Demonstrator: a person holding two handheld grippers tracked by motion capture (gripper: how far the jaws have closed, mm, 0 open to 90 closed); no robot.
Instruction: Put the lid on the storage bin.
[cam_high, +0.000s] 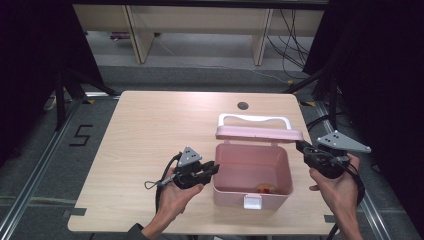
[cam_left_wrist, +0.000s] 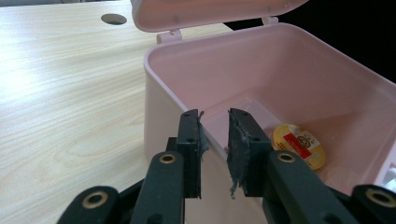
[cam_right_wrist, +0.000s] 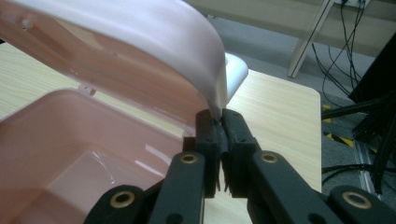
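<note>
Left gripper (cam_left_wrist: 215, 154) pinches box (cam_high: 252, 172) wall; right gripper (cam_right_wrist: 219, 140) pinches lid (cam_right_wrist: 140, 56), edge hidden.

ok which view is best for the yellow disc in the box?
Left gripper view: the disc lies close and sharp on the box floor, its red label readable as a shape. High view shows it as a small yellow-red speck near the front wall. Right gripper view looks across the box interior under the lid, the floor blurred.
</note>
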